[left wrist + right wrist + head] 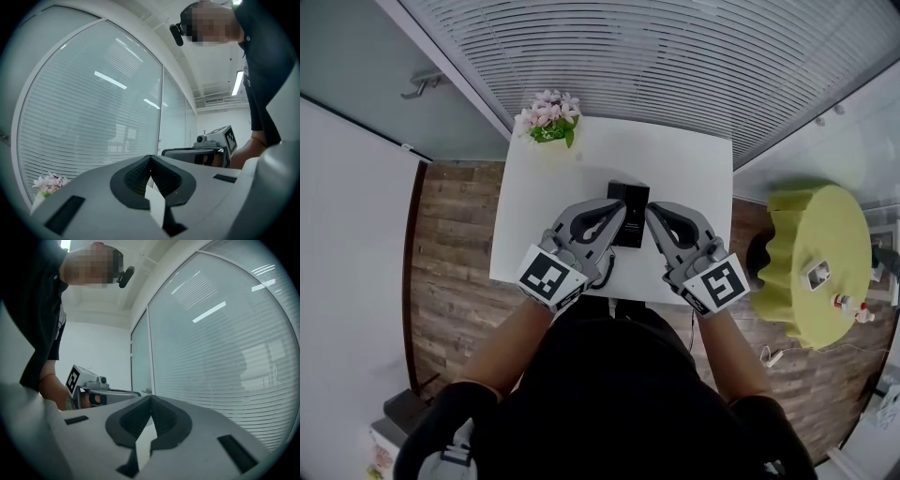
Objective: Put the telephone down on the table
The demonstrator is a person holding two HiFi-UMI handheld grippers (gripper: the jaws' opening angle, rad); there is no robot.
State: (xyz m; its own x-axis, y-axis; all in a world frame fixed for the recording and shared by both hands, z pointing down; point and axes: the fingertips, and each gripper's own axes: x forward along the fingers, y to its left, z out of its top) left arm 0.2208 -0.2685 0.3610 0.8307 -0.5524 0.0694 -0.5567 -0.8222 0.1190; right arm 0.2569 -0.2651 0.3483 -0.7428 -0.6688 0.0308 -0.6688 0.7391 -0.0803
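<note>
At desk centre, head view: black rectangular telephone (629,208) lies flat on the white square desk (694,159), well in from every edge.

- My left claw (617,212) comes in from 7 o'clock of the telephone and my right claw (653,216) from 5 o'clock. Both tips sit just beside the telephone's long sides. Whether either tip touches it, I cannot tell.
- Left claw (151,157), own view: dark pads pressed together, nothing between them, only window blinds beyond.
- Right claw (151,399), own view: likewise pressed together and empty.
- Bunch of pink flowers with green leaves (548,117) at the desk's 11 o'clock corner, well apart from the work.
- Yellow-green round stool (816,244) off the desk at 3 o'clock, not involved.

Reading: neither claw holds the telephone, and it appears to rest on the desk, so I judge the put-down as good as done, or else not begun.

Next move, as I judge it: draw both claws back toward 6 o'clock, level and straight, without nudging the telephone sideways. If a lift is wanted first, the pads must spread before anything else.
</note>
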